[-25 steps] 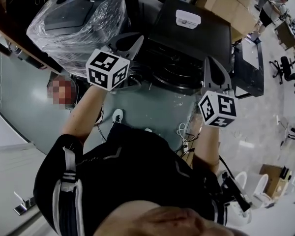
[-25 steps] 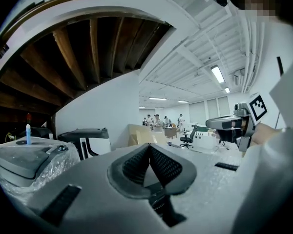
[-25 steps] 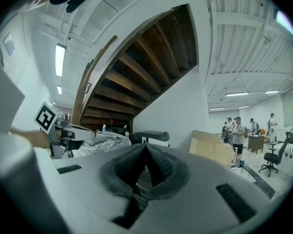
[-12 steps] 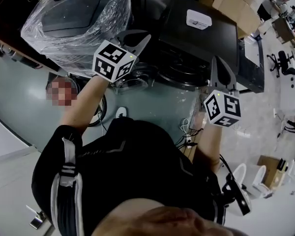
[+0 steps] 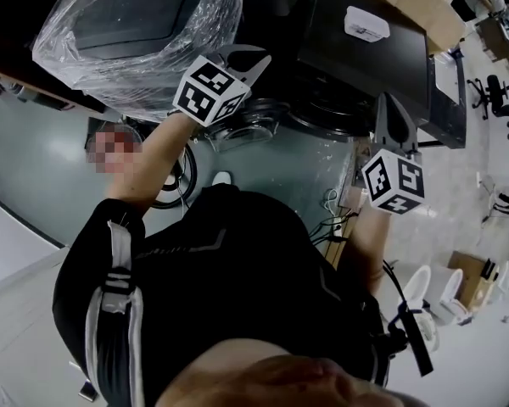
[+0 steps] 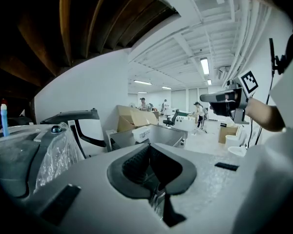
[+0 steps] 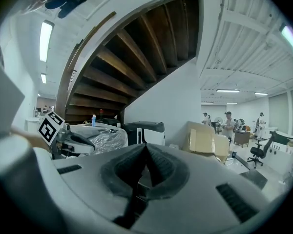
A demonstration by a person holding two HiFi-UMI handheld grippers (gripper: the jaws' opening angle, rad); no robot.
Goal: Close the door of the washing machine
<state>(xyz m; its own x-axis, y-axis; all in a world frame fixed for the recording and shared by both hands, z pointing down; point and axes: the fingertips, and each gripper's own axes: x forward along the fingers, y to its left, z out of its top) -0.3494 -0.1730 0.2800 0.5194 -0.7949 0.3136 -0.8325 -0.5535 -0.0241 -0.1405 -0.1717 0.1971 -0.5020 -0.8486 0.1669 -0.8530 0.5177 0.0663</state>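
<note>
Left gripper (image 5: 251, 58) and right gripper (image 5: 393, 104) were both pressed together and empty; the open washing machine door (image 5: 256, 125) lay just below the left one, which was nearer.

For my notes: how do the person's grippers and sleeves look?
The left gripper and right gripper are pale grey with dark-padded jaws, each bearing a white cube with black square markers. The person wears a black short-sleeved top with pale shoulder stripes.
</note>
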